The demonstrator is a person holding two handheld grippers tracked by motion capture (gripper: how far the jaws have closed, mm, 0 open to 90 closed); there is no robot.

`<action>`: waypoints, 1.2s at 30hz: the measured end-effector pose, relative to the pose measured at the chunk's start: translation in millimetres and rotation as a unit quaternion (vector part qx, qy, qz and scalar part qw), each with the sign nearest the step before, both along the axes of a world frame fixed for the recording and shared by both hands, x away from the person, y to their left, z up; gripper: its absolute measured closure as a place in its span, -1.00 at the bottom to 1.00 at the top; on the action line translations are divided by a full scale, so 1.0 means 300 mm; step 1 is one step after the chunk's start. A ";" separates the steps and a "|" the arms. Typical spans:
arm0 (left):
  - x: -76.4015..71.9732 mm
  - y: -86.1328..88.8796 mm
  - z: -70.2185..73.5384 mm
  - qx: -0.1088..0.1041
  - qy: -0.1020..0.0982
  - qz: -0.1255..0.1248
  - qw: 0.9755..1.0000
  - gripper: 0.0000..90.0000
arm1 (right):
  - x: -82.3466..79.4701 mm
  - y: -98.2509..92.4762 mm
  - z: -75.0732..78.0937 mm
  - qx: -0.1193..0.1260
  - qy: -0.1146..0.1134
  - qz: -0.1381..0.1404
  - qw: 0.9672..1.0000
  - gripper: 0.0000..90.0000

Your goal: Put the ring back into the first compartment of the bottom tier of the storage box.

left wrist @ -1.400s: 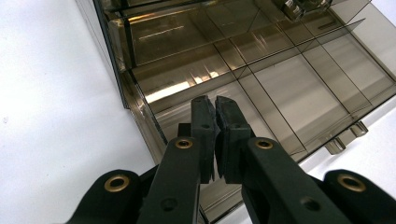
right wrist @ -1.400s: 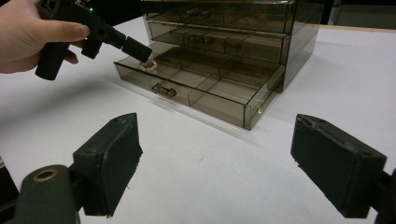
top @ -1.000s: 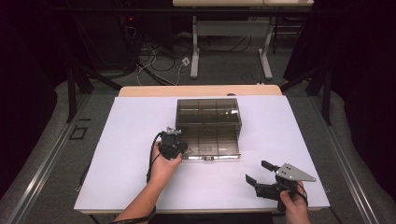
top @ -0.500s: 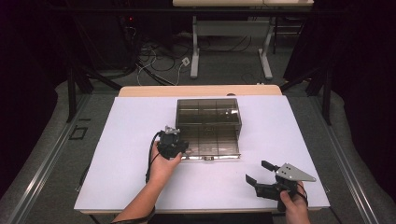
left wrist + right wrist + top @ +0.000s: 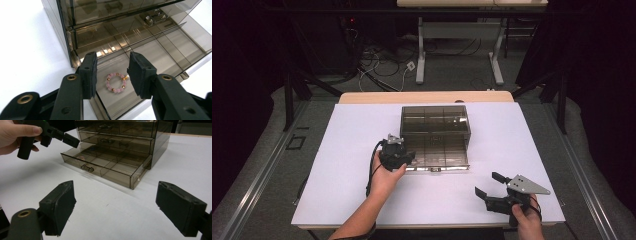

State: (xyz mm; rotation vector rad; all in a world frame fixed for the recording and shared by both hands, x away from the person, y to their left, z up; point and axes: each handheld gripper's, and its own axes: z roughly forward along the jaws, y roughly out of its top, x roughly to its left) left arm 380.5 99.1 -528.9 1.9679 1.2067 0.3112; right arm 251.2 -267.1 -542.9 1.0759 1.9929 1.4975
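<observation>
My left gripper (image 5: 111,75) hangs over the front left corner of the pulled-out bottom drawer (image 5: 160,50) of the smoky brown clear-plastic drawer chest (image 5: 435,120); its two black padded jaws have just been opening and now stand a modest way apart, pressing on nothing. Straight below the gap between them, on the floor of the drawer's front left compartment, lies the small ring of pale pink beads (image 5: 116,82), a closed loop with a few gold beads spaced round it and a tiny gold charm on the side toward the chest. The drawer is split by thin clear walls into a grid of compartments and carries a small handle on its front. My right gripper (image 5: 491,190) sits well to the right of the chest and nearer to me, jaws spread wide with bare table between them. The chest stands on a smooth white tabletop (image 5: 347,165) with a pale wooden far edge; beyond it are grey floor, loose cables and metal table legs.
</observation>
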 end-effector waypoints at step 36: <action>-0.074 -0.020 0.056 0.000 -0.040 -0.018 0.999 -0.25 | 0.000 0.004 -0.001 -0.002 0.001 0.003 1.000 -0.67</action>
